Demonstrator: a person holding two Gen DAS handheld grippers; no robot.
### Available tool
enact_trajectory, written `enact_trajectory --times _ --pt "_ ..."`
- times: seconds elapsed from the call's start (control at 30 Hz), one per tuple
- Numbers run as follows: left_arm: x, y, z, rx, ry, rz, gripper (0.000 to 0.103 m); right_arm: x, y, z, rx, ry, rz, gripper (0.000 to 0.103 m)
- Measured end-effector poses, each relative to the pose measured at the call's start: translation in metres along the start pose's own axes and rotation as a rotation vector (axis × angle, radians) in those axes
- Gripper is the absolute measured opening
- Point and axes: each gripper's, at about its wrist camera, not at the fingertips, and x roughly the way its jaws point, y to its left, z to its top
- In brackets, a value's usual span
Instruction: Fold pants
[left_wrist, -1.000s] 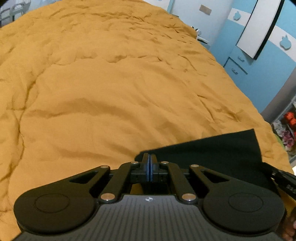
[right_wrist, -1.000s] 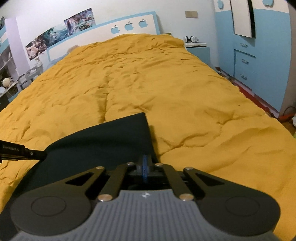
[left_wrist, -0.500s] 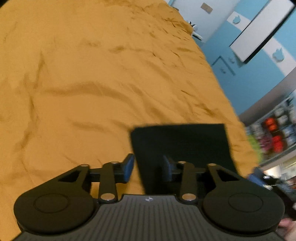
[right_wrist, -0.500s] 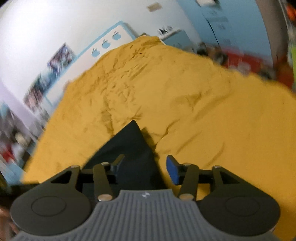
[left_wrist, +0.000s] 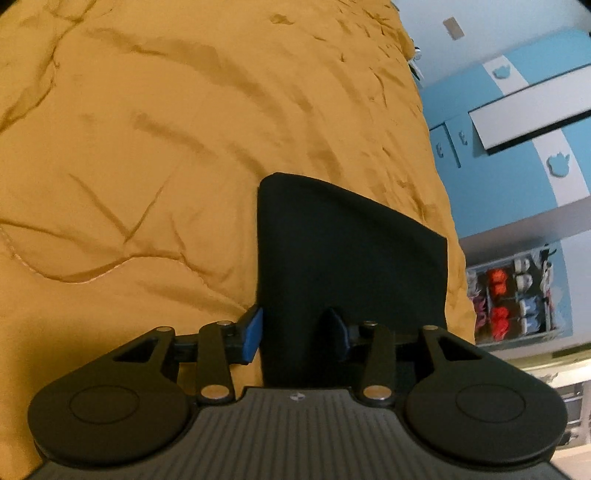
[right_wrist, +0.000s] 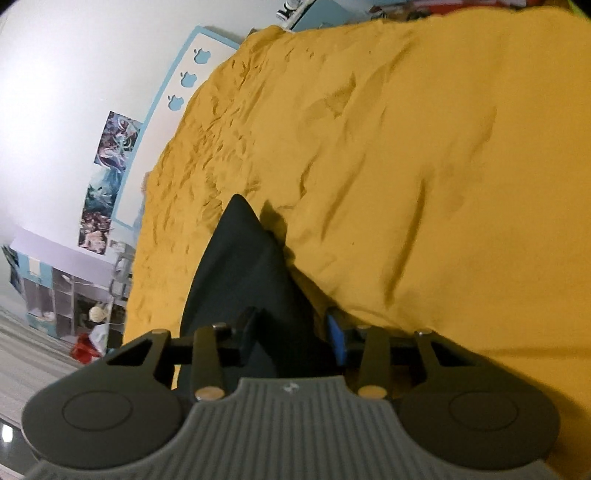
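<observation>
Here, two hand-held grippers sit low at the near edge of dark folded pants (left_wrist: 351, 254) that lie flat on a wrinkled mustard-yellow bedspread (left_wrist: 147, 147), near the foot of the bed and toward its right side in the left wrist view. The left gripper (left_wrist: 295, 334) has its fingers spread wide and holds nothing; its left blue-padded finger is just off the left edge of the cloth, while the other finger lies over the fabric. The right gripper (right_wrist: 293, 336) is likewise wide open and empty, straddling the near right-hand part of the pants, one finger over the cloth and the blue-padded one at its right edge by the bedspread.

The fold looks nearly complete, and the step in hand seems to be letting go or tidying. To do it well, lift both grippers straight up and away so no finger drags an edge, then press or smooth only if a layer springs up.

In both views the folded bundle runs lengthwise away from the grippers toward the headboard (right_wrist: 177, 85), its far end narrowing to a corner in the right wrist view
</observation>
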Motion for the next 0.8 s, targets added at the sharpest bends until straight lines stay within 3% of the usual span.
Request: enact_trajectory --times 0.13,0.3,0.53,0.67,0.8 --pt "0.007 -0.002 -0.002 0.009 -0.006 0.003 0.044 0.014 -0.004 0.003 0.03 0.022 0.031 0.028" --pt "0.007 -0.004 -0.003 0.008 -0.014 0.005 0.039 0.024 0.001 0.003 0.017 0.037 0.034 0.026" --pt "-0.005 -0.008 -0.004 0.03 -0.056 0.016 0.019 0.02 0.01 0.002 -0.016 0.025 0.024 0.015" --pt "-0.021 -0.014 -0.003 0.069 -0.102 -0.019 0.018 0.015 0.022 0.005 -0.033 0.015 0.07 0.013" --pt "-0.03 -0.014 -0.005 0.101 -0.114 0.007 0.018 0.015 0.025 0.002 -0.012 0.057 0.078 0.012"
